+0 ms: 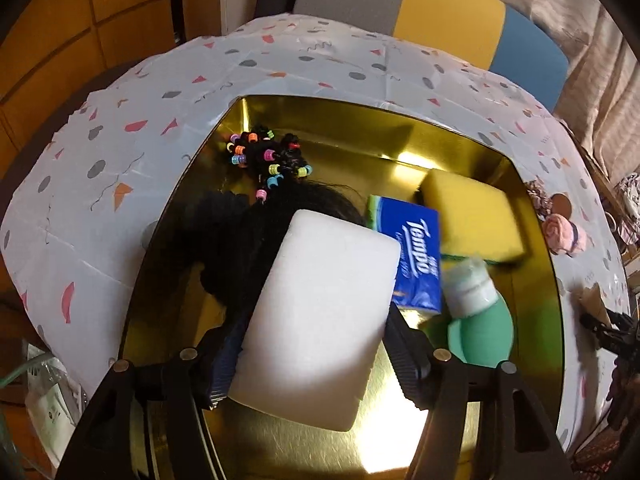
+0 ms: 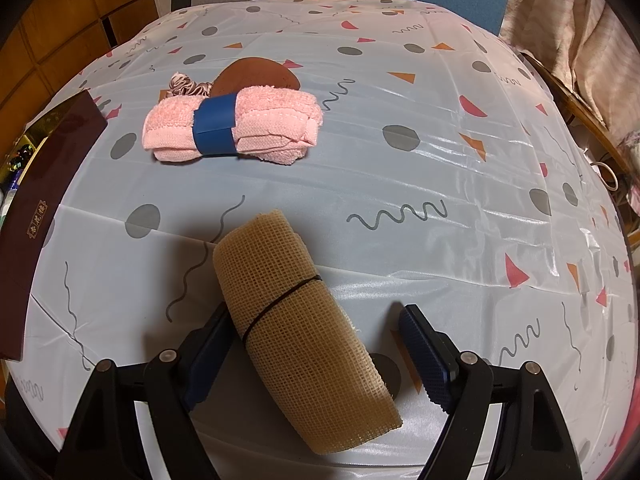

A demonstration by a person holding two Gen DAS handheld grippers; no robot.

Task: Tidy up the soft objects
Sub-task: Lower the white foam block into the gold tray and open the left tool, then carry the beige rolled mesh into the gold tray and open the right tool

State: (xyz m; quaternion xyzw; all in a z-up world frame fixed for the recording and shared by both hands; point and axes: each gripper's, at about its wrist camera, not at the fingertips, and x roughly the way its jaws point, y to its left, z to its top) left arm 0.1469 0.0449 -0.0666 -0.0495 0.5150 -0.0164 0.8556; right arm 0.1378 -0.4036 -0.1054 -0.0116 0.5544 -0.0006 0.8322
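The left gripper [image 1: 314, 344] is over a gold tray [image 1: 536, 216] with a white sponge block [image 1: 320, 312] between its fingers; the left pad lies against the block's edge, and the right pad sits at its other edge, though whether that pad presses or only stands beside it cannot be told, so the grip itself is unclear. The block tilts across the tray, its far end lying over a black hairpiece [image 1: 240, 232] strung with coloured beads [image 1: 264, 156]. Just right of the block lies a blue Tempo tissue pack [image 1: 416, 256], with a yellow sponge [image 1: 476, 220] beyond it and a green squeeze bottle [image 1: 480, 312] with a white collar beside the pack. The tray rests on a pale tablecloth [image 1: 120, 152] printed with dots, triangles and squiggles. The right gripper [image 2: 316, 344] hovers with its jaws wide above the same cloth, a tan mesh roll [image 2: 296, 320] bound by a thin black band lying between them; the left pad is at the roll's side, the right pad well clear of it. Farther off lies a pink rolled towel [image 2: 264, 124] wrapped in a blue band, with a pink satin scrunchie [image 2: 188, 86] and a brown oval pad [image 2: 256, 74] just behind it. A dark maroon box edge [image 2: 44, 200] shows at the left.
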